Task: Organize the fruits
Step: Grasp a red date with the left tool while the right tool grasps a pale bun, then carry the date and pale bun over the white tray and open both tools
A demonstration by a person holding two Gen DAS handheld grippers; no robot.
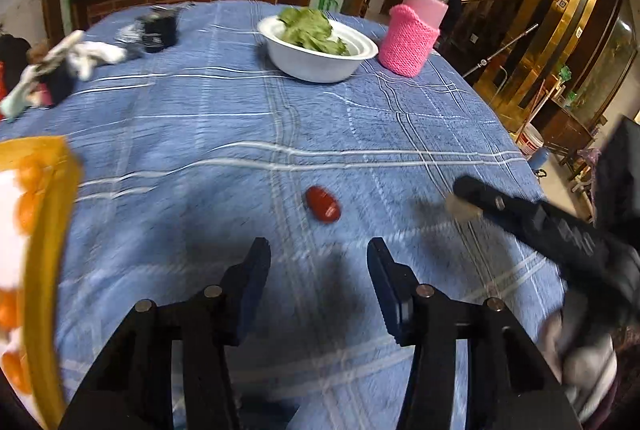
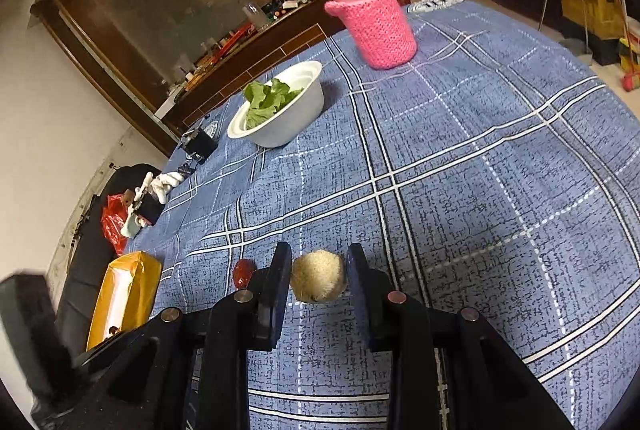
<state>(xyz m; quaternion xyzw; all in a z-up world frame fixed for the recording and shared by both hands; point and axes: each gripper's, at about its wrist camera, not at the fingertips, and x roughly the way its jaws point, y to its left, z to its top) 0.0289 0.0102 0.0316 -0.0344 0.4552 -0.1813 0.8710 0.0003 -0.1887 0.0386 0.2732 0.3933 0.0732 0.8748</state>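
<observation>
A small red fruit (image 1: 323,203) lies on the blue plaid tablecloth, just beyond the tips of my left gripper (image 1: 319,250). That gripper is open with nothing between its fingers. To its left stands a yellow-rimmed box (image 1: 60,209) holding several orange fruits (image 1: 24,205). My right gripper (image 2: 319,272) is shut on a pale beige round fruit (image 2: 319,282), low over the cloth. The red fruit (image 2: 243,272) sits just left of its left finger, and the yellow box (image 2: 140,270) is further left. In the left wrist view the right gripper (image 1: 460,203) reaches in from the right, blurred.
A white bowl (image 1: 316,67) of green leaves and a bottle in a pink knitted sleeve (image 1: 410,39) stand at the far side. A black object (image 1: 160,29) and a heap of cloth (image 1: 80,57) lie at the far left. The table's edge (image 1: 532,157) curves along the right.
</observation>
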